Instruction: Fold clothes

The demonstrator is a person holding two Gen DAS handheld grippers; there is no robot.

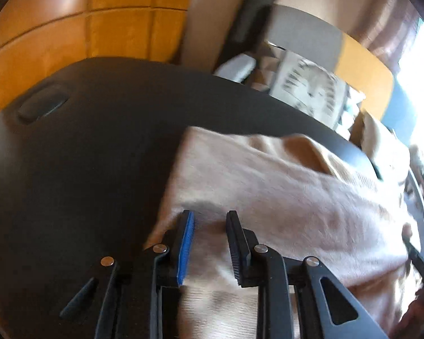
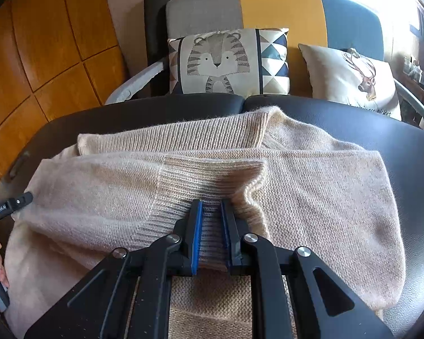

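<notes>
Left wrist view: the left claw (image 1: 209,217) hangs over the near left part of the cream sweater (image 1: 268,186), which lies on the dark worktop (image 1: 84,147). Its 2 jaws stand apart with knit showing in the gap, and the frame is smeared, so I cannot tell whether the pads press any fabric. The risk here is a false grip: if that claw pulls away with only fuzz caught, or nothing at all, its side of the sweater will stay flat while the other side travels, and the fold will come out skewed. The sweater's left edge also sits on open worktop, so a dragged layer could bunch there.

Right wrist view: the right claw (image 2: 212,206) is clenched on the ribbed cuff (image 2: 212,180) of a sleeve folded across the sweater's body, with the ribbing pinched between the blue pads. The left claw shows at the far left edge, its tip touching or just beside the knit. The pinch takes in little of the cuff; a quick lift could let the loose knit slide out, or stretch the ribbing. Lifting the cuff alone may also pull the lower layers off line, since the folded collar piece (image 2: 183,138) behind rests loosely. The tiger cushion (image 2: 226,62) on the chair is well apart.
</notes>
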